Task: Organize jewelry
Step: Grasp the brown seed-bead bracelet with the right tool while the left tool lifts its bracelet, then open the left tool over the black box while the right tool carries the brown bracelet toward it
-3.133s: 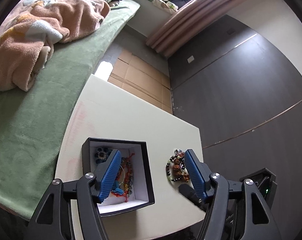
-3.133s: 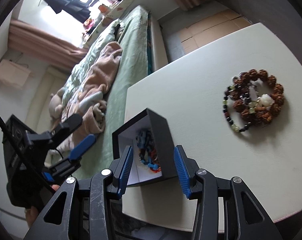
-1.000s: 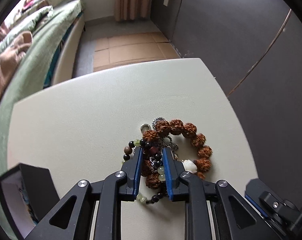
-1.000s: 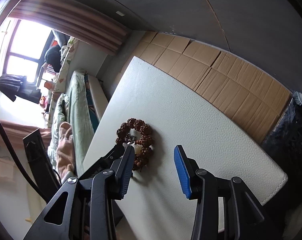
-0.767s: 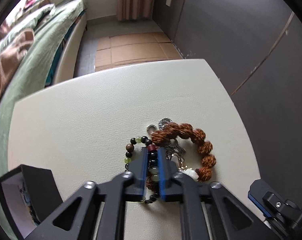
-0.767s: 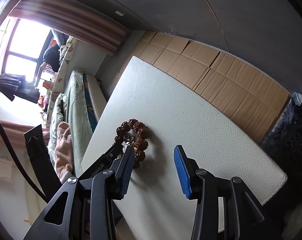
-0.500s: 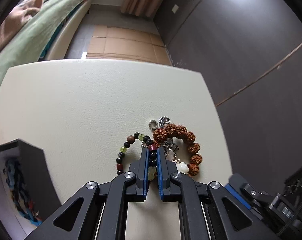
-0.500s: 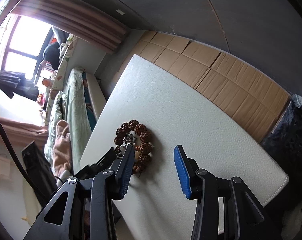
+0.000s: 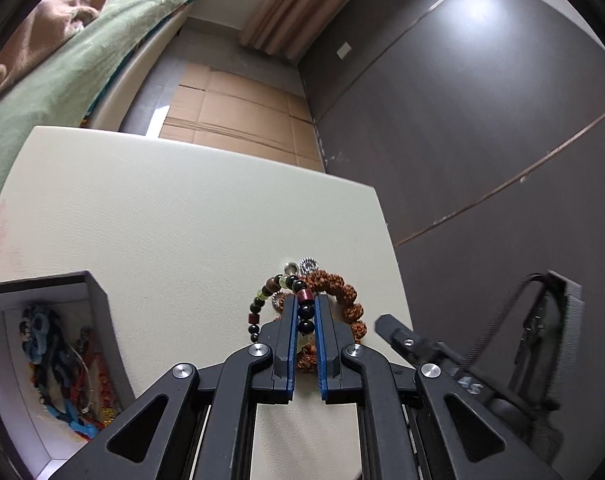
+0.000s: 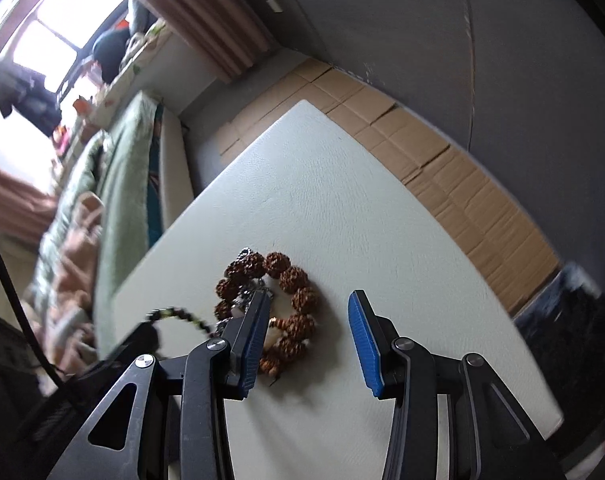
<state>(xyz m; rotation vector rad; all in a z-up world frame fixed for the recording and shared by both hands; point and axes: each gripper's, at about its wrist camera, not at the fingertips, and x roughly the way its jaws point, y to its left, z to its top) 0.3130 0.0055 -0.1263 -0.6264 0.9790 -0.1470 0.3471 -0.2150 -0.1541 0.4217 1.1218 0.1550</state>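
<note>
My left tongs [image 9: 304, 312] are pinched nearly closed on a thin bracelet [image 9: 279, 289] of small black, green and dark red beads; several beads sit right between the blue pads, and the rest of the loop arcs out to the left of the tips. In my right wrist view the same strand [image 10: 174, 314] hangs in an arc at the left, looking clear of the table, though it is blurred there. My right tongs [image 10: 310, 336] stand partly apart with nothing between the pads, above the white table [image 10: 342, 208]. Just under and beside their left pad lies a chunky bracelet [image 10: 290, 300] of big brown knobbly beads, flat on the table, with some small silver pieces tangled inside the ring. Well to the left, at the near corner of the table [image 9: 142, 208], sits a black box [image 9: 102, 320] with a white lining, holding blue, orange and red jewelry [image 9: 58, 364]. Beyond the table are cardboard sheets [image 9: 238, 120] on the floor and a bed [image 9: 62, 72] with a green cover.
</note>
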